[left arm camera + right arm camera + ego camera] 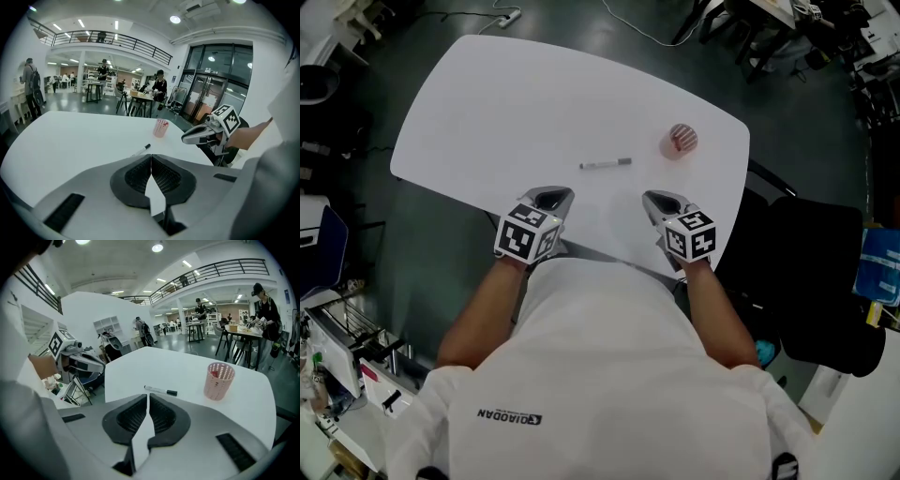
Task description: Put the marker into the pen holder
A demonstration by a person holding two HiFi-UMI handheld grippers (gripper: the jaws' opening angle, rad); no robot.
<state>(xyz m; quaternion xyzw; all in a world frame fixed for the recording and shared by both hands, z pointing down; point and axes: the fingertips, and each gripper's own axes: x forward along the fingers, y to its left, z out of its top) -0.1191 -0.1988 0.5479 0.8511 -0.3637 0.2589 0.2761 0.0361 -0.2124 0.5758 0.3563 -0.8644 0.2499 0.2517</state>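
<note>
A black-capped marker (606,164) lies flat on the white table (506,103), its cap end toward the pink perforated pen holder (682,140), which stands upright to its right. Both grippers hover over the near table edge, short of the marker. My left gripper (551,199) is shut and empty, its tips touching in the left gripper view (151,157). My right gripper (659,201) holds nothing, and its jaws stand a narrow slit apart in the right gripper view (147,397). From that camera the marker (161,391) lies just ahead and the holder (219,380) is to its right.
A black chair (811,272) stands off the table's right side. Cables run across the dark floor beyond the far edge, and shelving and clutter sit at the lower left (337,356). People and tables (145,101) fill the hall behind.
</note>
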